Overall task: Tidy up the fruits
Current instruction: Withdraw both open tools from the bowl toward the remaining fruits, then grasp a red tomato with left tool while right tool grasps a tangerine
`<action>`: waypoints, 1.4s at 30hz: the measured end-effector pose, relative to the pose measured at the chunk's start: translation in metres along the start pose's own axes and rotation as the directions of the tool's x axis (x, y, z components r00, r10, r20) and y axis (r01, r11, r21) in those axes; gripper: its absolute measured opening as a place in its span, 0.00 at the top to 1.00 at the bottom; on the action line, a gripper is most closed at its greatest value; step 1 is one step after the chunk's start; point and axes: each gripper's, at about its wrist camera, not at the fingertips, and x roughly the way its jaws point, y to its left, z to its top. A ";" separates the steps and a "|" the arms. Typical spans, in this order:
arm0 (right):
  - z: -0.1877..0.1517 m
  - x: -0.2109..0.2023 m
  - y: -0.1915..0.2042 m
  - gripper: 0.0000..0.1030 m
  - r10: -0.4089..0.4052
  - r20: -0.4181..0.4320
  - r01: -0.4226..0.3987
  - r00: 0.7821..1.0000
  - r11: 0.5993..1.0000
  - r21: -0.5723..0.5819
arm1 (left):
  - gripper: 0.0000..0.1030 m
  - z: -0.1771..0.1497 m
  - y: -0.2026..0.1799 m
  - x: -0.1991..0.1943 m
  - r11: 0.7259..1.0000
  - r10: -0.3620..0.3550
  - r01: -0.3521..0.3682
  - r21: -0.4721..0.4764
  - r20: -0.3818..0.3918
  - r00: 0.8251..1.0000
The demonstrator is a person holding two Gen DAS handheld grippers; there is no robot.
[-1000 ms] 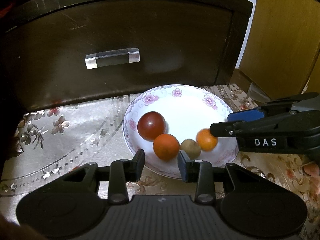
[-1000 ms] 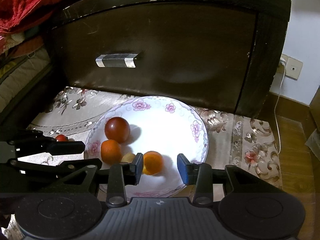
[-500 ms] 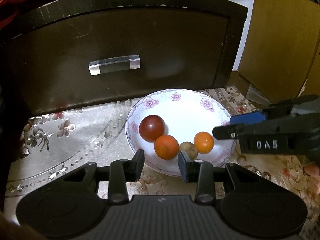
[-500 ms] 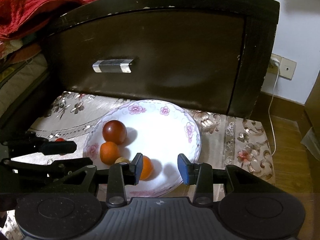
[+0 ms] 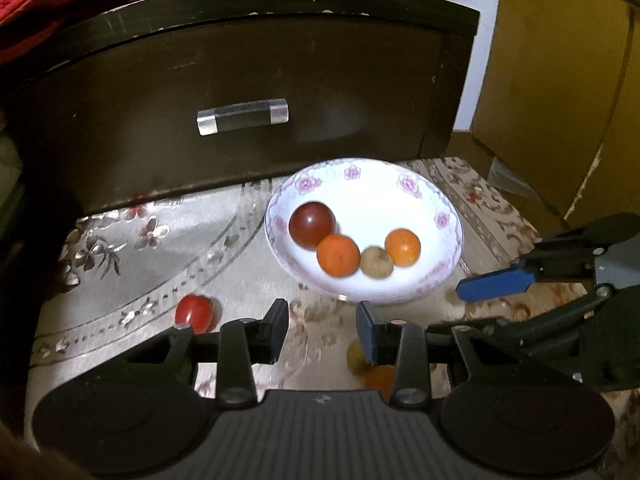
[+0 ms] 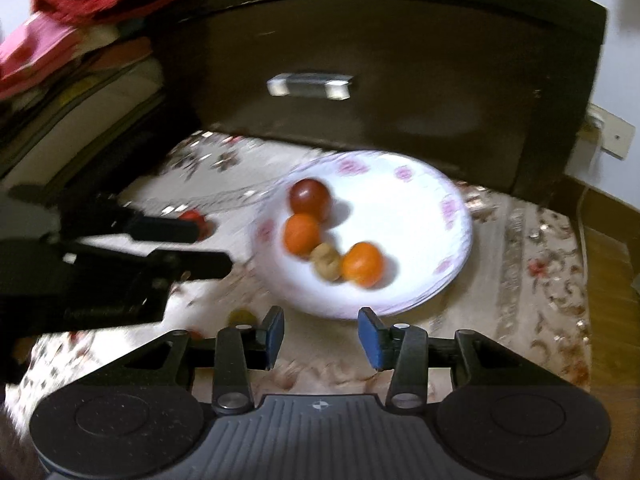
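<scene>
Both grippers have pulled back from the plate (image 5: 448,236). Left gripper (image 5: 322,334) and right gripper (image 6: 320,334) stand wide, empty. Small tomato (image 5: 194,314) lies left of the plate, nearest the left gripper.

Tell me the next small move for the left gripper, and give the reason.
Probably ease the left gripper left onto the small red tomato, which lies loose on the cloth outside the plate. Its jaws are open and empty, and four fruits already sit in the plate.
</scene>
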 end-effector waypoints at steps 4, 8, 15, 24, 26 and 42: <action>-0.009 0.001 0.017 0.60 0.055 -0.039 -0.058 0.998 0.995 -0.077 | 0.58 -0.013 0.007 -0.009 1.000 -0.005 0.005 0.004 -0.018 1.000; -0.014 0.008 0.031 0.60 0.095 -0.081 -0.105 0.992 0.986 -0.132 | 0.58 -0.025 0.017 -0.014 1.000 -0.014 0.014 -0.005 -0.038 0.999; -0.015 0.027 0.046 0.60 0.111 -0.128 -0.133 0.986 0.975 -0.179 | 0.58 -0.040 0.027 -0.015 0.999 -0.041 0.040 -0.019 -0.073 0.997; -0.010 0.041 0.052 0.61 0.123 -0.136 -0.148 0.983 0.969 -0.195 | 0.58 -0.045 0.026 -0.012 0.996 -0.092 0.092 -0.008 -0.103 0.990; -0.011 0.041 0.052 0.63 0.124 -0.140 -0.151 0.982 0.968 -0.201 | 0.57 -0.046 0.023 -0.010 0.995 -0.100 0.100 -0.002 -0.111 0.989; -0.014 0.032 0.039 0.74 0.077 -0.173 -0.114 0.982 0.970 -0.214 | 0.53 -0.040 0.003 0.013 0.987 -0.151 0.158 0.042 -0.142 0.978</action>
